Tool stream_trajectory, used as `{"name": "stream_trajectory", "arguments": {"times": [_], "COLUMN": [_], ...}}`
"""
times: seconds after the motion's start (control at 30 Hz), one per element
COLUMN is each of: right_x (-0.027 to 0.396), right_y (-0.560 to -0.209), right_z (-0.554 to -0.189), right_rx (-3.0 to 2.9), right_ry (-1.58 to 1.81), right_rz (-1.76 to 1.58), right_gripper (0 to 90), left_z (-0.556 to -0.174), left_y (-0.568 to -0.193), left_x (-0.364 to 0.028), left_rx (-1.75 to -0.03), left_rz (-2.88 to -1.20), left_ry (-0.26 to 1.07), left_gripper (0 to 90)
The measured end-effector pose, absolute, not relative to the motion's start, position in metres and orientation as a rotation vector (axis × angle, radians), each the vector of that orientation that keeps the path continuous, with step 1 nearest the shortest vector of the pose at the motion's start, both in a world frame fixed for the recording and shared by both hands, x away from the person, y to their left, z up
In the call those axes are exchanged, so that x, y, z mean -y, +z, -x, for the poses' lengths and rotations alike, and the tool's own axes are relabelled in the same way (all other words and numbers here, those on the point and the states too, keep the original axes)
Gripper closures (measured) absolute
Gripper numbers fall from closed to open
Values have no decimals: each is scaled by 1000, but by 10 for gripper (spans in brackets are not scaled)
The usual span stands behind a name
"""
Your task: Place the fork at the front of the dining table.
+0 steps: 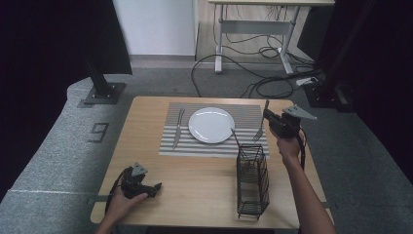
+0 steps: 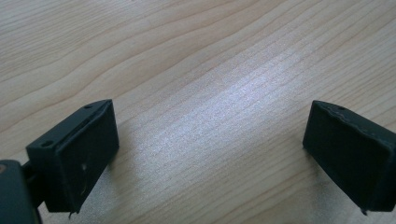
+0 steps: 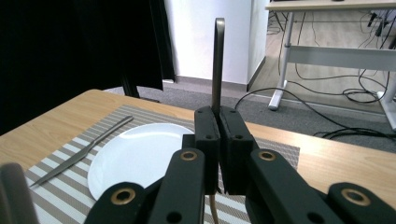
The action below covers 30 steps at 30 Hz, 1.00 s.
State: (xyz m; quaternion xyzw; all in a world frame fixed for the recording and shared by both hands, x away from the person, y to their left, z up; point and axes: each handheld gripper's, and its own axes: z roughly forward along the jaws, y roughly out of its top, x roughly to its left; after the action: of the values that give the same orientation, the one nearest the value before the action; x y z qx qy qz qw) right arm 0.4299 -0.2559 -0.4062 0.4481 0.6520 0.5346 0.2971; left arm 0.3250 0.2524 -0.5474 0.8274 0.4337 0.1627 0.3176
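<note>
1. The knife (image 1: 178, 127) already lay on the striped placemat (image 1: 214, 149), left of the white plate (image 1: 211, 125).
2. The right gripper (image 1: 267, 117) stood clamped on the fork (image 1: 261, 127), held above the placemat's right edge, tines down.
3. The left gripper (image 1: 157, 187) rested on the table (image 1: 204, 190), jaws apart, empty.
4. Left to do, as judged: laying the fork right of the plate. The wire caddy (image 1: 253, 181) still held one utensil.

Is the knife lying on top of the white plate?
No, the knife lies on the striped placemat, left of the plate and apart from it.
</note>
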Motion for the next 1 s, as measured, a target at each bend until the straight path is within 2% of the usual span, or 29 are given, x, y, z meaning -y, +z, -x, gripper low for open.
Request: {"name": "stream_trajectory", "arguments": {"times": [0.57,1.0], "right_x": [256,255], "right_y": [-452,-466], "right_z": [-442,-447], "right_rx": [-1812,-1841], "right_ry": [1344,1310], "right_rz": [-1171,-1173], "right_gripper": [865,863], "left_z": [-325,-325], "left_y": [-547,-547], "left_x": [-252,-252], "left_rx": [-1141,-1142], "left_rz": [-2177,-2177], "left_ry": [428,428], "left_gripper": [31,31]}}
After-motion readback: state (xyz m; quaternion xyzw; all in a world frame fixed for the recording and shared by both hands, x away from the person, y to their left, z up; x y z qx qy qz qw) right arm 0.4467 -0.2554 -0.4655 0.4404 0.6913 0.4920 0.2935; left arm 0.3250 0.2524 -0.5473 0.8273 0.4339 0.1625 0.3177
